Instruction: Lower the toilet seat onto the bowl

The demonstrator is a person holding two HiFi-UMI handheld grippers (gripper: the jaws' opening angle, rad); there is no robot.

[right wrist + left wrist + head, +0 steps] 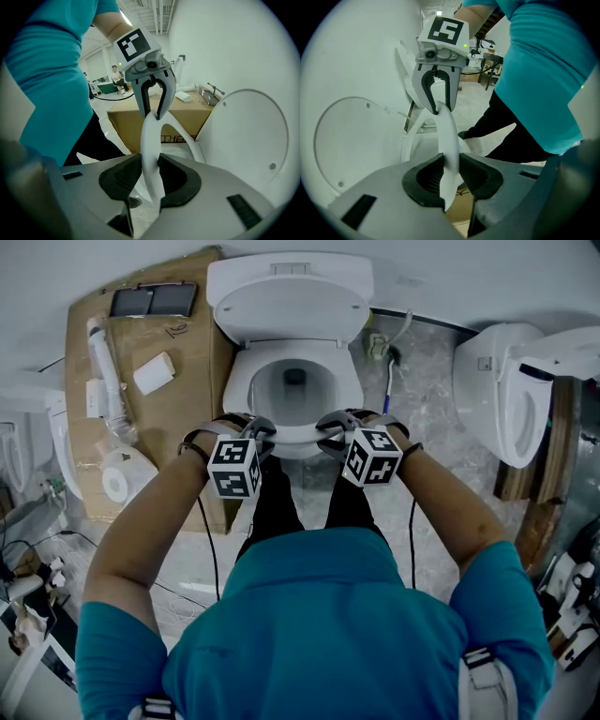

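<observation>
In the centre of the frame, the left gripper [261, 430] and the right gripper [330, 426] straddle the toilet seat's [298, 439] front rim. Both sets of jaws stand apart, unclamped.

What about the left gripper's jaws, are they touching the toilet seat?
Cannot tell. The left gripper view shows the toilet seat between the left gripper's jaws, but no plain contact or gap.

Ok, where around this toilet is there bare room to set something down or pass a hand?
Free: the plastic-covered floor between the toilet and the second toilet at right; the cardboard strip next to the toilet. Crowded: the cardboard's left side around the white box; the seat front, straddled by the left tool and right tool.
</observation>
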